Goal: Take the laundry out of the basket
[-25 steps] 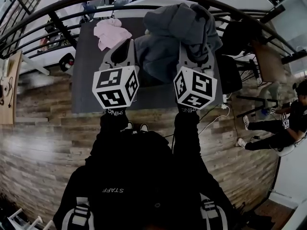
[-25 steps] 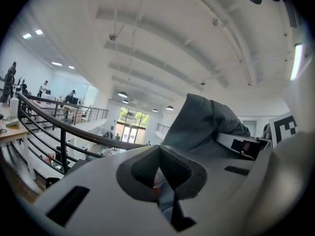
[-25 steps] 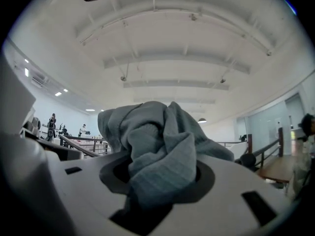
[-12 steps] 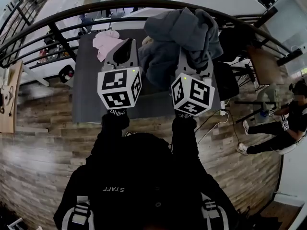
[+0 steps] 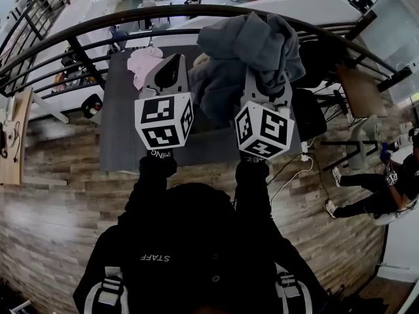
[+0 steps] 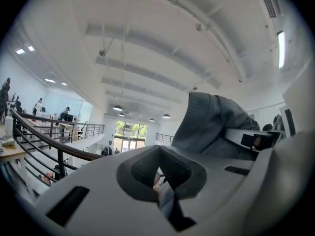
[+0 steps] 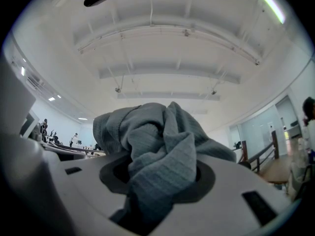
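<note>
As right gripper [image 7: 158, 177] clamps grey garment [image 5: 245, 41], pink cloth [image 5: 145, 63] rests on table [image 5: 121, 131].

Mezzanine. Wood-plank floor [image 5: 52, 195], curved black railing [image 5: 85, 28] along the edge, lower level visible beyond it. Dark grey table [image 5: 121, 123] sits against the railing, black chair [image 5: 314, 110] at its right edge, wooden table [image 5: 363, 87] further right. White cable [image 5: 288, 169] on the floor. White ribbed vaulted ceiling [image 6: 147, 43], strip light [image 6: 281, 48], glazed doors [image 6: 129, 132] at the far end, bright and even. Seated person [image 5: 383, 191] far right.
</note>
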